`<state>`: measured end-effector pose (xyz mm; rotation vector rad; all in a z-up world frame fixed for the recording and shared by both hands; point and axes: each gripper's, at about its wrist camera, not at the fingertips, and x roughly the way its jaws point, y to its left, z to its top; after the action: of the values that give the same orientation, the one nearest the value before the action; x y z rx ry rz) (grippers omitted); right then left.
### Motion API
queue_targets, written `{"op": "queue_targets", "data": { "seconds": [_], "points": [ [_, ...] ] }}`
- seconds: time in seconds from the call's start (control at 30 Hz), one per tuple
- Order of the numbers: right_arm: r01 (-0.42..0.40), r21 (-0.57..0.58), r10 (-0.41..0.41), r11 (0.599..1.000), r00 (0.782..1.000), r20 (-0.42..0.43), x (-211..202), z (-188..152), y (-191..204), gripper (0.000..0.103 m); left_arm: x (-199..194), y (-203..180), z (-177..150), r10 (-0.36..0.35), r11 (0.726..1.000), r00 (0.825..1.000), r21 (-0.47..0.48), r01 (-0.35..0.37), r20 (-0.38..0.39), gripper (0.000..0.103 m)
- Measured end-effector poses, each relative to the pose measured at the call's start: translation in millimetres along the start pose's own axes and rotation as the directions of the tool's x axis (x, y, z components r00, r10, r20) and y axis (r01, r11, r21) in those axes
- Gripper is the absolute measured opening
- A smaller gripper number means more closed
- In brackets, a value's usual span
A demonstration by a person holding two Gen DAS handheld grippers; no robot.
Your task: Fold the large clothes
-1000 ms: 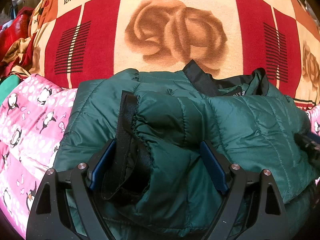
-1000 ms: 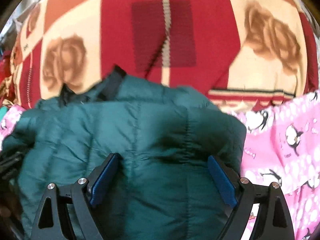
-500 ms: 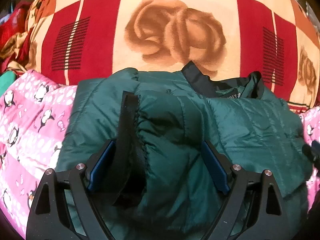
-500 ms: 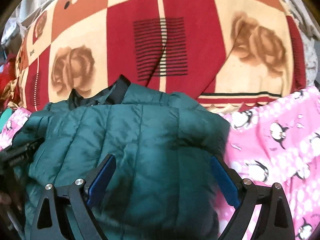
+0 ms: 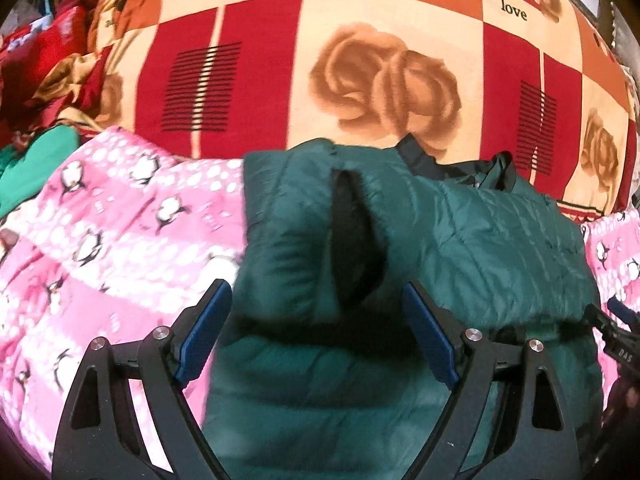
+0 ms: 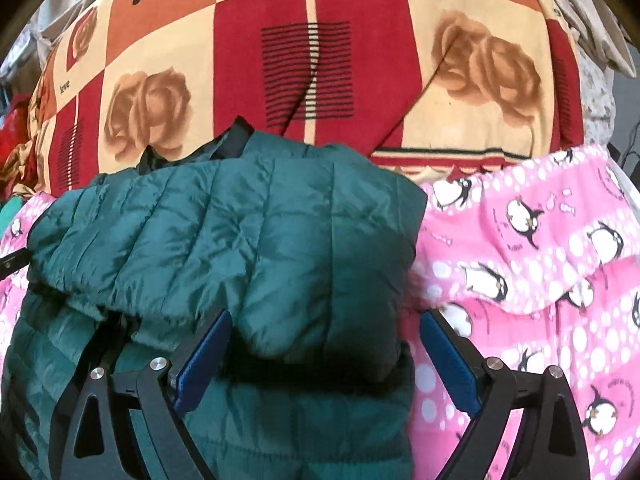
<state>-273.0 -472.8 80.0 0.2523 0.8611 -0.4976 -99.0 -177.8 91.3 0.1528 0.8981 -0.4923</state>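
A dark green quilted puffer jacket [image 5: 480,240] lies folded on a pink penguin-print sheet [image 5: 120,232]. Its upper half is doubled over the lower half, with a black-lined sleeve cuff [image 5: 352,240] on top. My left gripper [image 5: 316,320] is open above the jacket's left part and holds nothing. The jacket also shows in the right wrist view [image 6: 240,232]. My right gripper [image 6: 324,348] is open over the jacket's right edge, empty. The right gripper's tip shows at the right edge of the left wrist view [image 5: 616,320].
A red, orange and cream rose-patterned blanket [image 5: 360,60] covers the bed behind the jacket, also seen in the right wrist view [image 6: 308,60]. A heap of red and green clothes [image 5: 44,80] lies at the far left. Pink sheet [image 6: 540,260] spreads to the right.
Both grippers have pulled back and up from the jacket. The folded jacket has stayed in place, and more pink sheet shows on both sides.
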Motion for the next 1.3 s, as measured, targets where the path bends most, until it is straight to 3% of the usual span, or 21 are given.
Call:
{"op": "queue_targets", "data": {
  "seconds": [0.27,0.57,1.3],
  "points": [
    [0.004,0.016,-0.003,1.0,0.999,-0.032,-14,-24,-6,0.093,-16,30,-34,0.033,0.999,0.998,-0.006,-0.034,-0.047,0.087],
    [0.001,0.022,0.0,1.0,0.998,-0.057,-37,-53,-9,0.093,-27,48,-69,0.019,0.999,0.995,-0.035,-0.022,-0.098,0.087],
    [0.008,0.019,-0.007,1.0,0.996,-0.086,-93,-125,-12,0.093,-71,60,-137,-0.077,0.997,0.984,-0.034,0.072,-0.159,0.087]
  ]
}}
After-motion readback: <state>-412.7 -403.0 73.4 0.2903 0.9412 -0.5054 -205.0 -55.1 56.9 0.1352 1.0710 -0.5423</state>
